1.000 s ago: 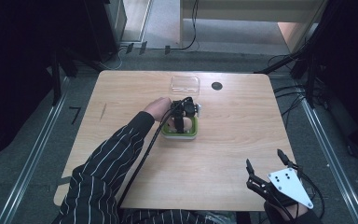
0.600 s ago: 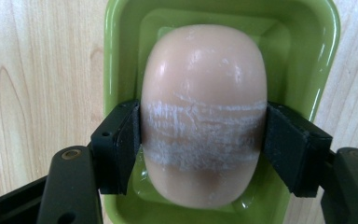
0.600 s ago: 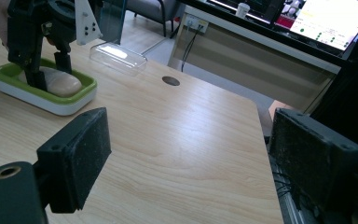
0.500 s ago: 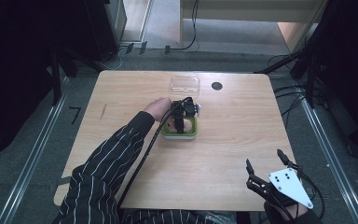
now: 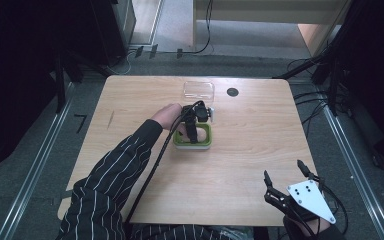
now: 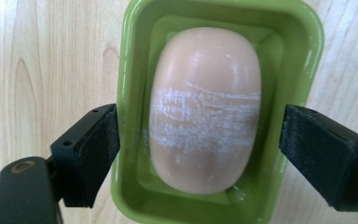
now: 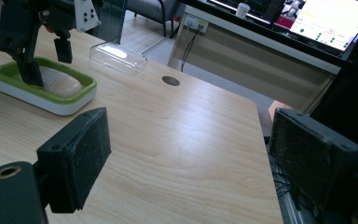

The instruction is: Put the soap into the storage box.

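The peach soap bar [image 6: 205, 109] lies in the green dish [image 6: 130, 70] mid-counter [image 5: 250, 150], between the just-opened jaws of the left claw [image 6: 200, 149], clear of its pads, while the right claw [image 5: 285, 172] hangs spread, empty, at the counter's near right corner.

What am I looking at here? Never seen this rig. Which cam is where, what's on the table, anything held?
No robot: a person holds a two-jaw claw in each hand. The high view looks down on the table. The other two cameras ride on the claws. On the table: a green dish with a soap in it, a clear lid behind it. The left claw hangs over the dish, its jaws having just been opening, apart from the soap between them. The right claw is open at the near edge. Nothing is held.
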### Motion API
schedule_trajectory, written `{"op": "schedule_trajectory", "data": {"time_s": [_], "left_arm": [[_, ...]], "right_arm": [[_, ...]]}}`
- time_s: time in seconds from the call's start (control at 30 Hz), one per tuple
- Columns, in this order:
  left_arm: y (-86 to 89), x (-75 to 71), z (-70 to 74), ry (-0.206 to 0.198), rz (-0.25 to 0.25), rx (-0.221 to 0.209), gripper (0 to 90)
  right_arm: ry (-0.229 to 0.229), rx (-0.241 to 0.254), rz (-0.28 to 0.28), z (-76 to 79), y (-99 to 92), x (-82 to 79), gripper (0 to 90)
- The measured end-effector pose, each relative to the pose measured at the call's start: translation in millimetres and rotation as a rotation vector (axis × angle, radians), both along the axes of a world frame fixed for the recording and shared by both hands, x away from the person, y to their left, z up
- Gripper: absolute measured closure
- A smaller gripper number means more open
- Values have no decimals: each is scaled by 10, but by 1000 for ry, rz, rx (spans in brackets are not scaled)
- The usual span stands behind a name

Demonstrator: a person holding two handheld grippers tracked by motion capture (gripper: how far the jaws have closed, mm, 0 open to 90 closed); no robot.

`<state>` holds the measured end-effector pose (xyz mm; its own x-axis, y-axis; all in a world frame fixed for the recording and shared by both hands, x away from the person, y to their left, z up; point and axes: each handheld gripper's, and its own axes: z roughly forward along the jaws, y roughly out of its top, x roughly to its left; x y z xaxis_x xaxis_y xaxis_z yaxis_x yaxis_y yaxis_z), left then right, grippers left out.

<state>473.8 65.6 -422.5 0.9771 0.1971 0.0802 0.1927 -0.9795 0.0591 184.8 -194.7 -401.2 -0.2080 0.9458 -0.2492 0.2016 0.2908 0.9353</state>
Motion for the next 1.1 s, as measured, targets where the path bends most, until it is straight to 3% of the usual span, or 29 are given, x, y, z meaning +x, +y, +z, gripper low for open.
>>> {"op": "schedule_trajectory", "data": {"time_s": [0.27, 0.57, 0.9, 0.97, 1.1], "left_arm": [[107, -52, 93, 4, 108, -8, 43], [297, -277, 180, 3, 192, -6, 25], [551, -583, 292, 1, 250, -6, 25], [598, -634, 290, 5, 256, 9, 26], [720, -764, 252, 27, 278, -8, 25]], "right_arm": [[0, 1, -1, 0, 0, -3, 135], [-3, -2, 1, 0, 0, -2, 135], [-2, -9, 1, 1, 7, -1, 135], [-3, -10, 2, 1, 8, -2, 134], [-3, -11, 3, 2, 10, 0, 134]]}}
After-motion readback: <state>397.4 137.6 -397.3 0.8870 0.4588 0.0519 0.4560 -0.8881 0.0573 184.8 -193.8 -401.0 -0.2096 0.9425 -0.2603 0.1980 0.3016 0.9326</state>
